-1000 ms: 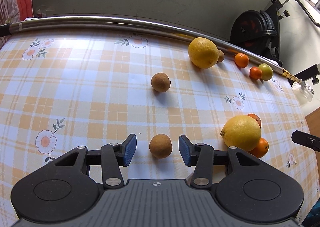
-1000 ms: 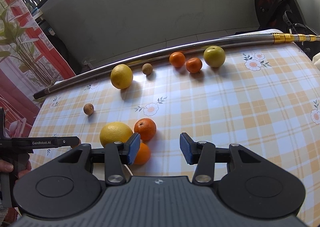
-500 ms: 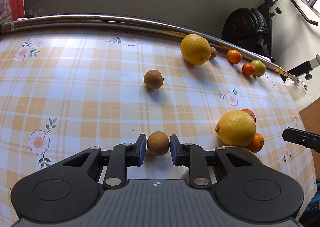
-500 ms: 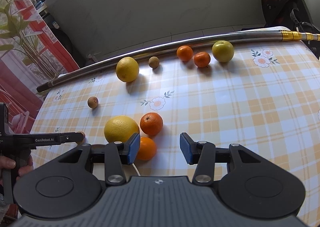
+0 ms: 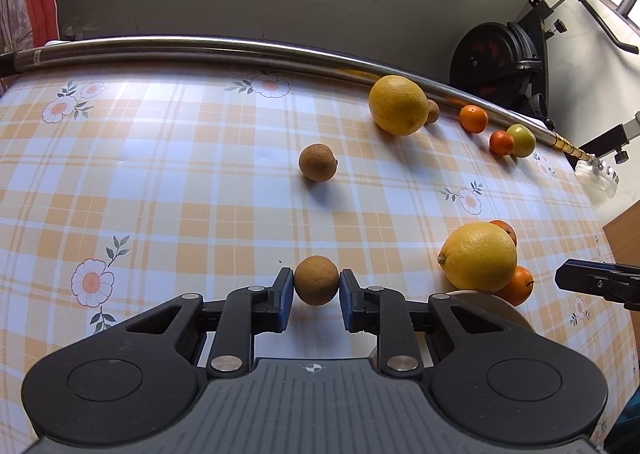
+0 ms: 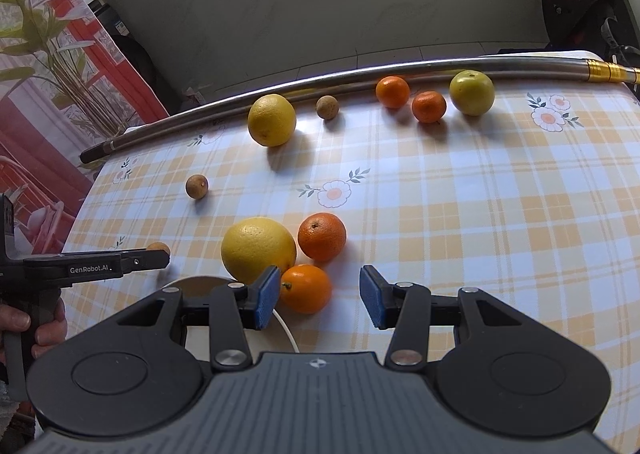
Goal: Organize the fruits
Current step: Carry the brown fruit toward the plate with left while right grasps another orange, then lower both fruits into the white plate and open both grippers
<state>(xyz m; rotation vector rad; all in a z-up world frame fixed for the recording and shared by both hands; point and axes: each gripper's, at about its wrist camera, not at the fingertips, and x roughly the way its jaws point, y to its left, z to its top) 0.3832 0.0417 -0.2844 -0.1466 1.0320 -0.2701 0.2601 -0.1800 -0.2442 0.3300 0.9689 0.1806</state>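
The left hand-held gripper has just closed its two blue pads on a small brown fruit, one pad on each side, and now it pinches it. The fruit is low over the bench near the front edge; you cannot tell if it touches the checked cloth. It is almost a ball, so it has no clear long way and points nowhere. A second brown fruit sits further back in the middle of the bench, and its little stem nub points to the right. A big yellow lemon lies to the right with its pointy tip to the left, so its long way runs left to right. It touches an orange beside it. The right hand-held gripper is spread apart with nothing pressed between its pads. An orange lies on the bench between them, close to the left pad, and its stem points left. A round pale plate peeks out beside the lemon.
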